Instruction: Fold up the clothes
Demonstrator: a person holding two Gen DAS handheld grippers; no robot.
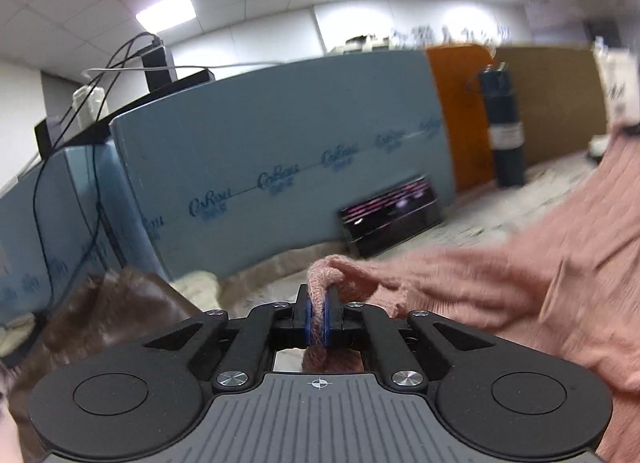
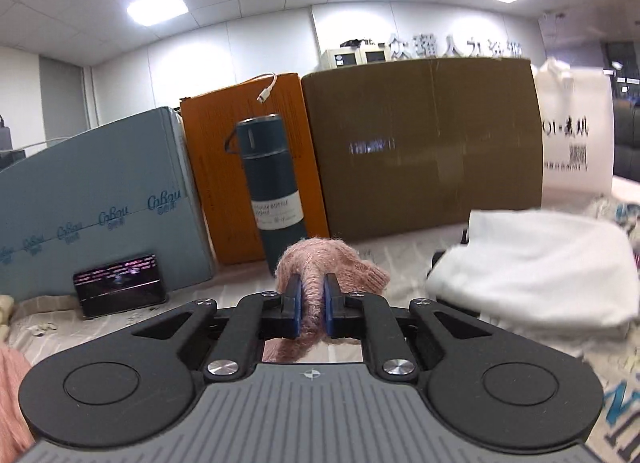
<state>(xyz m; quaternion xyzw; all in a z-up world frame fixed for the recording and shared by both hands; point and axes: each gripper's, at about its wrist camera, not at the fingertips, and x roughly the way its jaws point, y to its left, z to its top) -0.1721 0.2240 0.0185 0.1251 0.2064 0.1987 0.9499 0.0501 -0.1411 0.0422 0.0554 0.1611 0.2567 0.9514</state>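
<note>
Left gripper (image 1: 318,299) and right gripper (image 2: 311,295) each clamped on pink sweater (image 1: 520,283), lifted over table (image 2: 400,251)

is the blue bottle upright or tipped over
Upright: the bottle stands on its base, cap on top, in front of the orange box.

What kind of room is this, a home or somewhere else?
Probably an office or workroom, not a home: a panel-tile ceiling with flat lights, large characters on the back wall, and stacked cardboard boxes behind the cloth-covered table where a pink knit sweater is being folded.
</note>
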